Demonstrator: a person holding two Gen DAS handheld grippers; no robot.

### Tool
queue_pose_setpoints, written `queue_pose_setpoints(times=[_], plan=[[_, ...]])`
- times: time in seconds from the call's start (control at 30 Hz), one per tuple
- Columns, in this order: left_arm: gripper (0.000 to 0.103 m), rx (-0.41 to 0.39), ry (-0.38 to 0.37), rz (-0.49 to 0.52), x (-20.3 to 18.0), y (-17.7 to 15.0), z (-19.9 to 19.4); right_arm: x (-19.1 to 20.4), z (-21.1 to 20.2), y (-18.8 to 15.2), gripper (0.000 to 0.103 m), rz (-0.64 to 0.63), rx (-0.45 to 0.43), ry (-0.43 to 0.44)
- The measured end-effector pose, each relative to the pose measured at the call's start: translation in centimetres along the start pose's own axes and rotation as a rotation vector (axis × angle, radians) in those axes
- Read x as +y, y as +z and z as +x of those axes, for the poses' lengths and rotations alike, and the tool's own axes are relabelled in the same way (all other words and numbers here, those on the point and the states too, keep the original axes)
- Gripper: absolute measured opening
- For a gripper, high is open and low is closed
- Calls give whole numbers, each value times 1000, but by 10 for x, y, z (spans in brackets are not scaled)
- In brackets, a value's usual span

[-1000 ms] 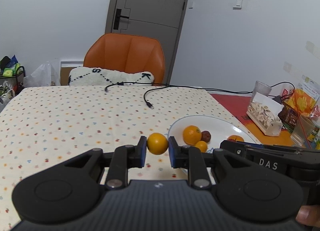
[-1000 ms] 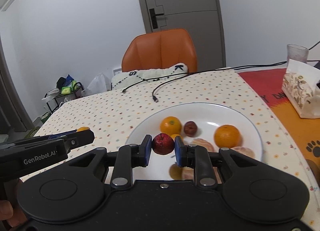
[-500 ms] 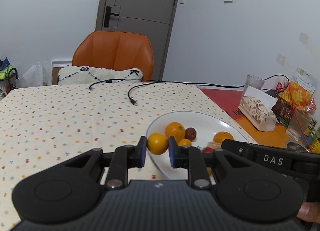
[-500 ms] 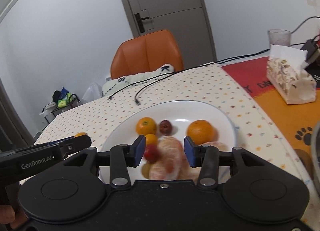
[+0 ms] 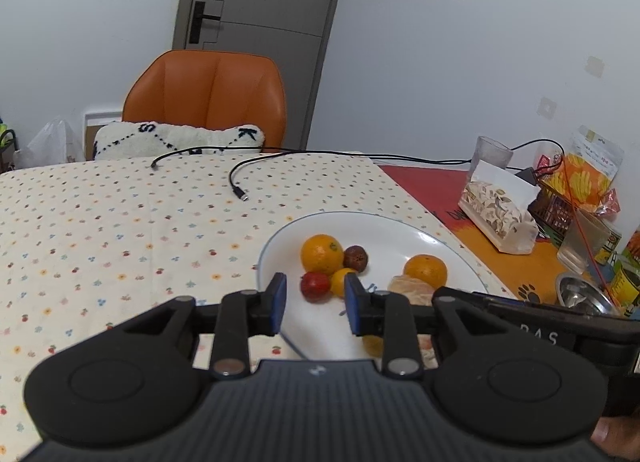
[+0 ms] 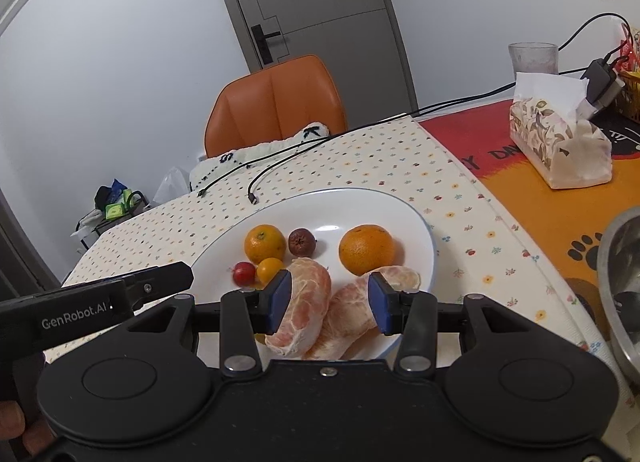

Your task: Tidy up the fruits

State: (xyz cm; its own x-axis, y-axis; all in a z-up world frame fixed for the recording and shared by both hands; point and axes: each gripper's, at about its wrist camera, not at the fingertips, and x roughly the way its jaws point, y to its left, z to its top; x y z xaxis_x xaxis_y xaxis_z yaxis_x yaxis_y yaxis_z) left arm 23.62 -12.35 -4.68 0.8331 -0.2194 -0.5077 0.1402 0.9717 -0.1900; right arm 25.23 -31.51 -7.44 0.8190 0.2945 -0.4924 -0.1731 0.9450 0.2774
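Table (image 5: 100, 229) under a dotted cloth; orange-red mat (image 6: 560, 197) on its right part. White plate (image 6: 416, 229), two black cables (image 5: 236, 177), tissue pack (image 6: 560, 149), tumbler (image 6: 532, 57). Steel bowl (image 6: 624, 286), probably, at the right edge.

Soft, even indoor light fills both views, with only faint shadows under the fruit. A small white glare spot sits on the glossy round white plate (image 6: 416, 221). Fisheye bending curves the grey door (image 5: 256, 33), corners go black, and focus is sharp throughout.

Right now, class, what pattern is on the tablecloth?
Small coloured flowers on cream tablecloth; left wrist view.
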Motion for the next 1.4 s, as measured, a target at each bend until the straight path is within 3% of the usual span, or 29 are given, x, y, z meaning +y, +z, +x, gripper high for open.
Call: queue_pose_setpoints(times=[0.1, 0.27, 0.57, 0.83, 1.03, 1.27, 1.4], plan=[[38, -2, 25, -22, 7, 1, -7, 3, -2, -1, 44, -3, 7, 3], [65, -31, 53, -25, 15, 3, -26, 12, -12, 1, 50, -17, -7, 8], [80, -33, 64, -4, 19, 3, -57, 22, -31, 2, 59, -24, -22, 31], [87, -53, 94, 7, 24, 2, -91, 36, -57, 5, 76, -53, -55, 44], [91, -30, 133, -7, 35, 0, -110, 41, -68, 5, 82, -77, -54, 57], [95, -19, 145, -11, 45, -3, -138, 50, -89, 2, 99, -96, -65, 73], [96, -25, 137, 1, 45, -4, -155, 57, -102, 1, 103, -109, -75, 86]])
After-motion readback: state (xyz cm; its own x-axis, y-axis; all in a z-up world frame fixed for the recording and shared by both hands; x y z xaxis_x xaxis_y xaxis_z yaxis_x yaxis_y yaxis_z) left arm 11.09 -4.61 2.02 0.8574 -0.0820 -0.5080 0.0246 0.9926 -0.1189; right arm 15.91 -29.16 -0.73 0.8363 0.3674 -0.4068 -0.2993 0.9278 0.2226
